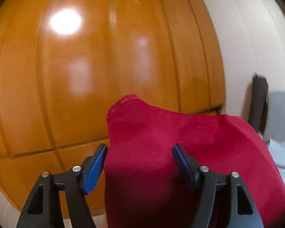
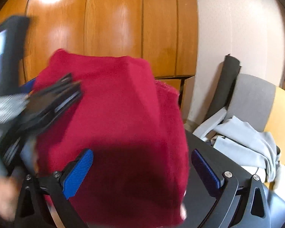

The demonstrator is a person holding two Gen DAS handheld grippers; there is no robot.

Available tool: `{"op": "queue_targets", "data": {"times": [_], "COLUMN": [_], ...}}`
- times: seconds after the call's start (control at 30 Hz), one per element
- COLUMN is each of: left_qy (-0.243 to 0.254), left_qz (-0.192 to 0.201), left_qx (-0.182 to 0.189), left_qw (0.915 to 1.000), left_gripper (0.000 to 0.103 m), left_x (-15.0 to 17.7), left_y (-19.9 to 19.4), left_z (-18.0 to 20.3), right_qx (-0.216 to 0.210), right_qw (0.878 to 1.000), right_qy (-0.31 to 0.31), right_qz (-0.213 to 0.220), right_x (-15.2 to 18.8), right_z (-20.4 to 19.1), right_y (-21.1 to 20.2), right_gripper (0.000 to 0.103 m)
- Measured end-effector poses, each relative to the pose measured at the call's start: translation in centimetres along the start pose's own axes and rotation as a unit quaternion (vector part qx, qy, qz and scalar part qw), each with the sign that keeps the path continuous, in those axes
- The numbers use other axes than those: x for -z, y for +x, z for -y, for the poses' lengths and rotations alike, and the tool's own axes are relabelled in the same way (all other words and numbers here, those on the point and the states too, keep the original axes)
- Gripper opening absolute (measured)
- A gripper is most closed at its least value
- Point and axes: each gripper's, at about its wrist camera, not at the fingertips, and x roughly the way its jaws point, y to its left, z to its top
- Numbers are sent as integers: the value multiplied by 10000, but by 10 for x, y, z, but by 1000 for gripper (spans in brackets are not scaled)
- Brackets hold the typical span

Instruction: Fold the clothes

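A: Room type?
B: A home interior. Glossy panelled wooden doors (image 1: pixel 108 60), of a wardrobe or the room itself, stand beside a pale wall (image 2: pixel 235 30).
A: Further evidence?
B: A grey chair (image 2: pixel 254 98) near the wall carries loose grey clothes (image 2: pixel 245 142).

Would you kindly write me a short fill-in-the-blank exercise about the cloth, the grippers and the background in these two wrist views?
1. The soft cloth lying between the blue-padded fingers of the left gripper is ____ in colour.
2. The glossy panelled surface behind the cloth is made of ____.
3. The pads of the right gripper are coloured ____.
4. The pale grey garment lies draped on a ____.

Missing words: red; wood; blue; chair
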Motion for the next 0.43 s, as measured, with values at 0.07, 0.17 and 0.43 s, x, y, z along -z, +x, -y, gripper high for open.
{"op": "queue_targets", "data": {"times": [0.07,0.17,0.43], "left_qy": [215,349,303], "left_qz": [-368,-813,-928], "left_qx": [241,570,345], "left_qw": [9988,9944,9946], "left_gripper": [66,64,64], "left_x": [-16,-34,-13], "left_y": [34,71,73], "left_z": [16,27,16], "right_qx": [3,-157,-558], "right_qw": [9998,9991,9971], "right_qy": [-27,187,327], "right_qz": [-182,-350,-390], "right_x": [-11,-29,-20], "right_z": [6,21,21], "right_y": [29,69,88], "right_gripper": [103,103,103]}}
